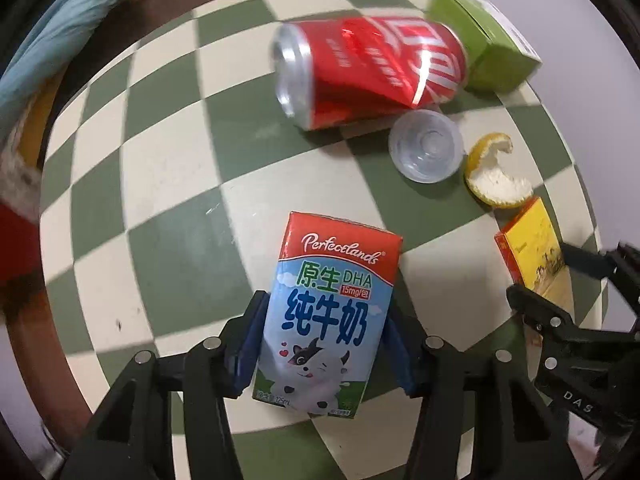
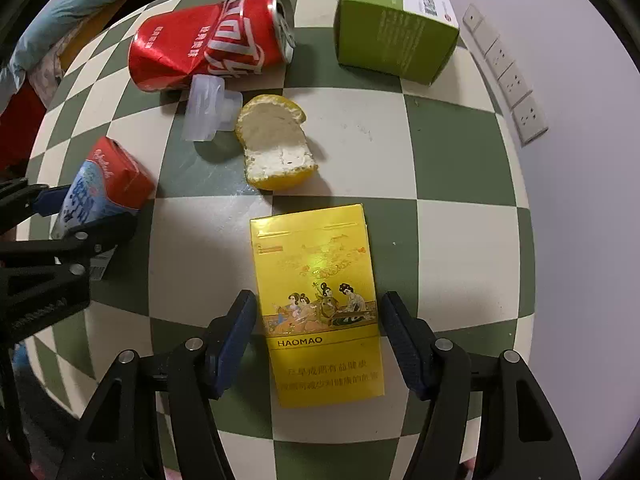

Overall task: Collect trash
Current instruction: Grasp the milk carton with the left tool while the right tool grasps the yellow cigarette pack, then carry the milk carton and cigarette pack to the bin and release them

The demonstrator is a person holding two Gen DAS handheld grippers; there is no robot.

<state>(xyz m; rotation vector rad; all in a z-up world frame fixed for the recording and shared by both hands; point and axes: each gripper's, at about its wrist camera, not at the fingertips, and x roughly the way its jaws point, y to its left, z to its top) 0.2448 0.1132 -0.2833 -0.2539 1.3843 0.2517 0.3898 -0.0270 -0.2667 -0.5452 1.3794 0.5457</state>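
Observation:
My left gripper [image 1: 326, 312] is shut on a small milk carton [image 1: 328, 312], blue and red, held by its sides; it also shows at the left of the right wrist view [image 2: 104, 188]. My right gripper [image 2: 318, 312] is open, its blue pads either side of a yellow cigarette pack [image 2: 318, 304] lying flat on the table, with gaps on both sides. The pack and the right gripper's fingers [image 1: 540, 312] show at the right of the left wrist view. A crushed red cola can [image 1: 368, 68], a clear plastic cap [image 1: 426, 151] and a citrus peel [image 1: 498, 176] lie beyond.
The green and cream checkered table [image 2: 452, 152] has a rounded edge near a white wall with sockets [image 2: 508, 76]. A green box [image 2: 394, 28] stands at the far right. Cloth and bedding [image 2: 68, 4] lie beyond the table's left side.

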